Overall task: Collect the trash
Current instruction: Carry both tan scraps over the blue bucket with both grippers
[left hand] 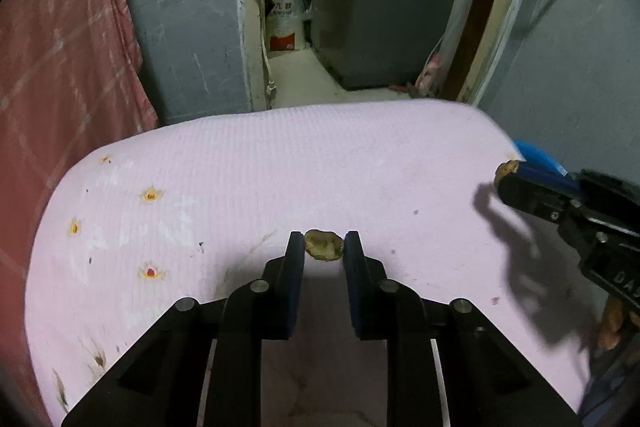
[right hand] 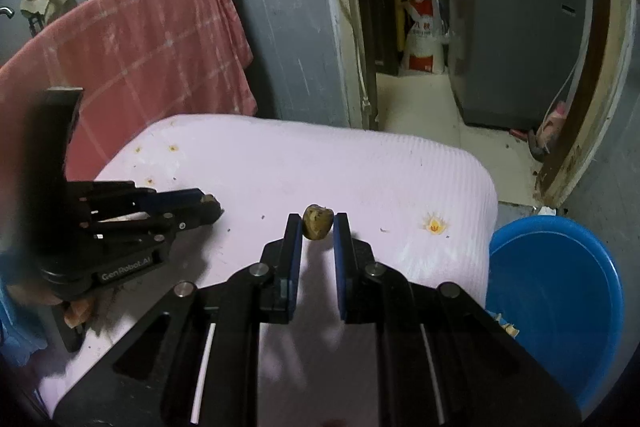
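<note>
Pink ribbed cloth covers the counter, a soft, rounded-cornered top with fine parallel ridges, scattered small yellow-and-red flower prints, dark specks and a few brownish stains near its left edge. Behind it on the left hangs a salmon-red checked towel, draped in loose folds, and beyond stands a grey painted wall with scuffed streaks beside a doorway in which a grey boxy appliance and a white-and-red printed sack sit on a pale tiled floor. At the counter's right corner, lower than its top, stands a round blue plastic basin, smooth and glossy, with a few pale scraps at its near rim. Both tongs are matte black hinged frames with silver pivot pins and dark blue flat pads. The left tongs are clenched on a small brown nutshell piece, lumpy and wrinkled, held between the pad tips just over the cloth at the counter's near-middle. The right tongs are likewise clenched on a second nutshell piece, rounded, mottled tan and rough, pinched between their tips above the cloth, left of one flower print and well short of the basin.
</note>
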The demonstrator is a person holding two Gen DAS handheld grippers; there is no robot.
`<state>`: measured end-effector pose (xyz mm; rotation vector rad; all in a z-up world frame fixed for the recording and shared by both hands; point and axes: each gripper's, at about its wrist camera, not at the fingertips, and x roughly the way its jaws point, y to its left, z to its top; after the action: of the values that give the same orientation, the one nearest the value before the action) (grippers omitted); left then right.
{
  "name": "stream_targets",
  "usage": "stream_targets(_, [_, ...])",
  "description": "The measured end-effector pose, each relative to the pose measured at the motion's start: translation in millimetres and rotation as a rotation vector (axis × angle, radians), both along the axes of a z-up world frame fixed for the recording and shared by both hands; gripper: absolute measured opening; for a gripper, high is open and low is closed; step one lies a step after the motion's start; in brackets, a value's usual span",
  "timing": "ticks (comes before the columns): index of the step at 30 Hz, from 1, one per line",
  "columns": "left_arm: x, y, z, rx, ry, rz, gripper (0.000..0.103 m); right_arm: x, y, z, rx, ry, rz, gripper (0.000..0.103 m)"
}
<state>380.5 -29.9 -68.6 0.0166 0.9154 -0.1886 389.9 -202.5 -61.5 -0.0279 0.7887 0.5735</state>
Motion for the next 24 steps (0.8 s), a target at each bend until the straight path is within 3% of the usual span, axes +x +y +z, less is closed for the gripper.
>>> stream_targets(12, [-29.2, -10.8, 57.0, -0.173, -0.263, 0.022, 0.017, -36.3, -36.7, 27.3, 0.11, -0.159, -0.091, 0.015])
stream_targets(24, [-53.7, -67.5, 105.5, -0.26, -0.477, -0.057, 0.017, -90.8, -95.6, 74.3, 0.168, -0.46, -0.266, 0.015])
